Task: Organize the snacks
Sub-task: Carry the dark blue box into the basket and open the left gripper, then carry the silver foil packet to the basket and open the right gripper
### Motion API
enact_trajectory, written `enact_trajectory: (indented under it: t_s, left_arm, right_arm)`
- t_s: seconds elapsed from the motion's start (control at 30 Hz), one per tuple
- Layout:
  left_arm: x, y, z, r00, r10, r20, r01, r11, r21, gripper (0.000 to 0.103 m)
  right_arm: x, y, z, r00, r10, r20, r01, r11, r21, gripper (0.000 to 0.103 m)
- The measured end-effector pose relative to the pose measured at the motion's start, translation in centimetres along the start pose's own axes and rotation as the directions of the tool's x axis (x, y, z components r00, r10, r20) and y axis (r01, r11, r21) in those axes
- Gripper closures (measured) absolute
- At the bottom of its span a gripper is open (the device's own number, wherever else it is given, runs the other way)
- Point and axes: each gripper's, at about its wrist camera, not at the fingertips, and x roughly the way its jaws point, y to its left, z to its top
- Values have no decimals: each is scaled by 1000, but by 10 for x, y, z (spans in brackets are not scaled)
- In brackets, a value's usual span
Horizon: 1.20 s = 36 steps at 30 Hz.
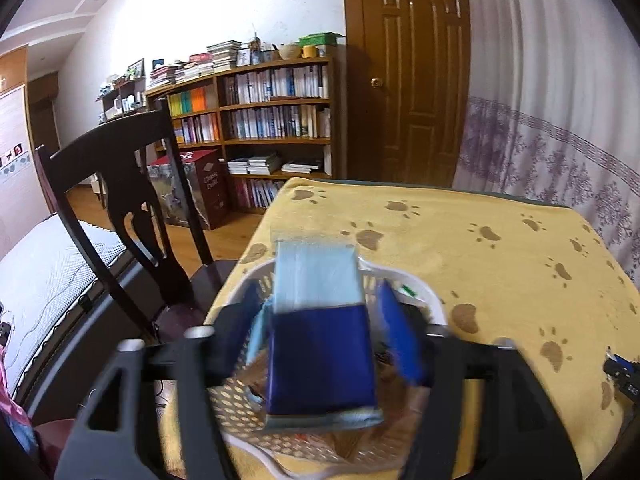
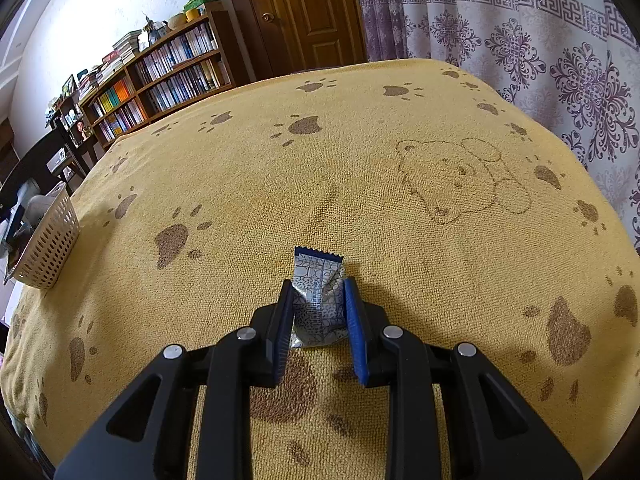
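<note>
Lying between the right gripper [image 2: 318, 300] fingers, touching both: patterned snack packet [image 2: 318, 300].

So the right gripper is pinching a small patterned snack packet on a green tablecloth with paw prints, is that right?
Not quite: the tablecloth is yellow, not green, as the right wrist view shows. The rest holds: the right gripper has its fingers on either side of the small patterned snack packet, and the cloth has brown paw prints.

The right gripper [image 2: 318, 300] pinches a small patterned snack packet [image 2: 318, 298] between its blue-padded fingers [image 2: 354, 320], just above a yellow paw-print cloth [image 2: 360, 168]. A perforated basket [image 2: 50, 240] sits at the cloth's far left edge, well apart from the packet.
</note>
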Motion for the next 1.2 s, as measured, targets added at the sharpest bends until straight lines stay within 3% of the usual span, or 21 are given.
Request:
enact_trajectory:
  t_s: [0.33, 0.8, 1.2]
  left_arm:
    - [-4, 14, -12, 999, 42, 4, -42, 999, -9, 9]
    - [-12, 52, -16, 996, 91, 13, -89, 991, -96, 9]
    - [-1, 61, -17, 1000, 18, -18, -20, 993, -117, 9]
  right_arm:
    - [0, 0, 0, 1000, 0, 0, 0, 1000, 0, 77]
    - [0, 0, 0, 1000, 0, 0, 0, 1000, 0, 77]
    - [0, 0, 0, 1000, 0, -1, 0, 1000, -1, 77]
